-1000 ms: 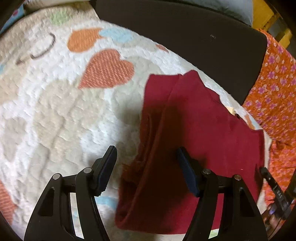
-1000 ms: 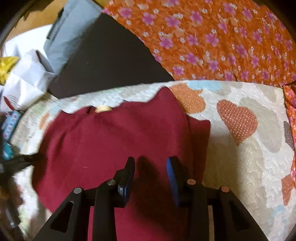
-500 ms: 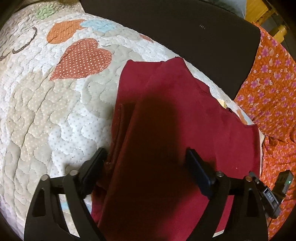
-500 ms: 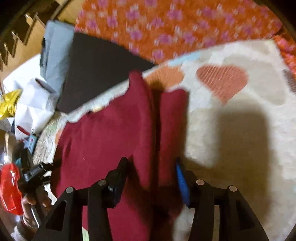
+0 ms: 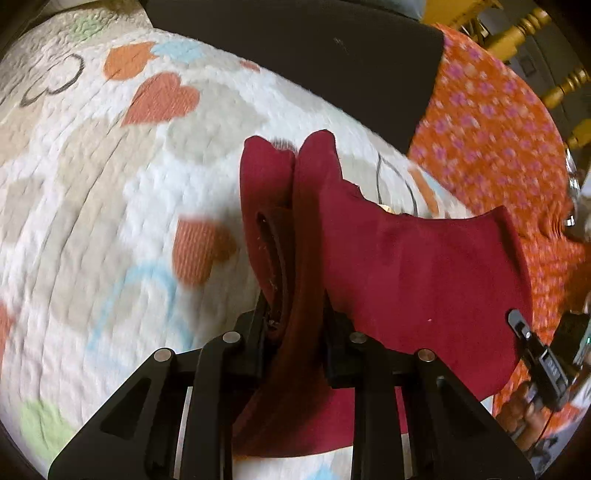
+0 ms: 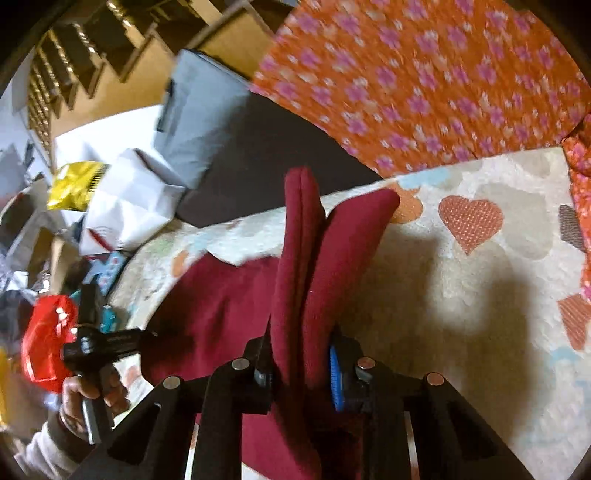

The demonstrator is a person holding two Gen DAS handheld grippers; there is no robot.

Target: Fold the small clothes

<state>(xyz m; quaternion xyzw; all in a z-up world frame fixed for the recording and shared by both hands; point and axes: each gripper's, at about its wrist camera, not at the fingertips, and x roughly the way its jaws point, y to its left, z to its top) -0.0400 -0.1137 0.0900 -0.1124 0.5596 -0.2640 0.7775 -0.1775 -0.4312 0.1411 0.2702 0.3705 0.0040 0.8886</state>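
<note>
The left tongs (image 5: 295, 325) pinch a bunched edge of the dark red garment (image 5: 424, 280), which runs forward between their fingers and spreads rightward over the heart-patterned quilt (image 5: 110, 221). The right tongs (image 6: 301, 363) pinch another fold (image 6: 303, 280), standing upright above the quilt (image 6: 461, 295).

Home, likely bedroom: heart-patterned quilt (image 5: 110, 221) as work surface. Orange floral fabric (image 6: 424, 81) just beyond quilt; yellow turned-wood furniture (image 5: 532, 33) behind it; bags, paper clutter (image 6: 125, 199) beside quilt.
</note>
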